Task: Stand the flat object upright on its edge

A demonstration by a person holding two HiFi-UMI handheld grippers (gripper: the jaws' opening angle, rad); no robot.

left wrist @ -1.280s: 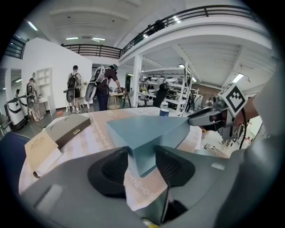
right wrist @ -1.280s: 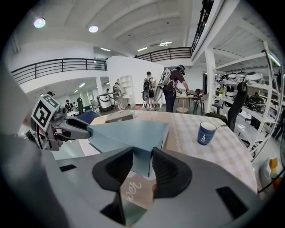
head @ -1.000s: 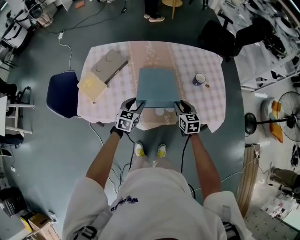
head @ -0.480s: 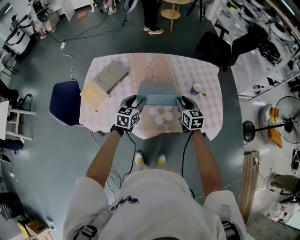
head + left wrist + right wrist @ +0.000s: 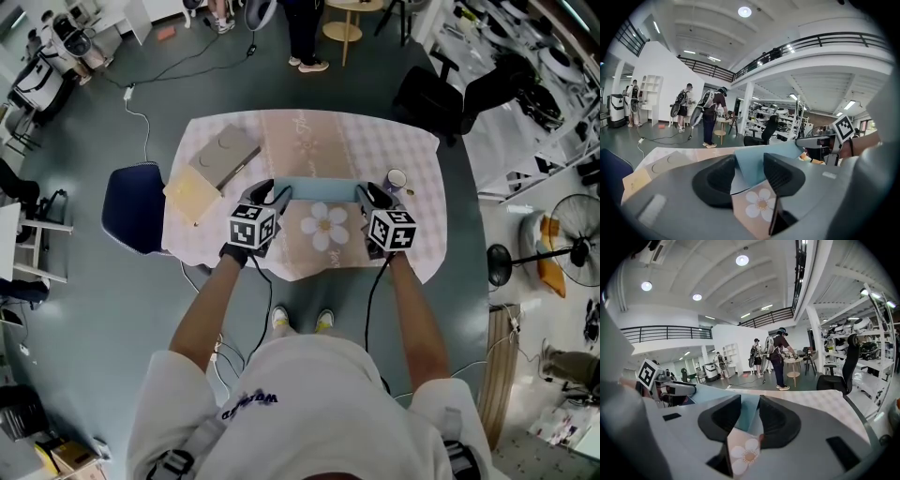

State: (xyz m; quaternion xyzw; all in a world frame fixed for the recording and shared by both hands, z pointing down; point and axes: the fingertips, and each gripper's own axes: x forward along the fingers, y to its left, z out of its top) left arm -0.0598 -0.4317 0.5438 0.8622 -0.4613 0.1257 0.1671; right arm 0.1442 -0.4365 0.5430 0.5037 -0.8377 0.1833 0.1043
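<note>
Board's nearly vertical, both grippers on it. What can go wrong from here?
1. The left gripper and right gripper pinch the blue board only at its ends; it could pivot in the grip.
2. The mug stands close to the right gripper; pulling away sideways could knock it.
3. The board looks thin; let go on the tablecloth, it may topple.

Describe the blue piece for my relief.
Find the pink checked table; at its middle the left tool and right tool grip a pale blue board by its ends. Unlike the flat grey board and yellow board at left, it is tilted up.
</note>
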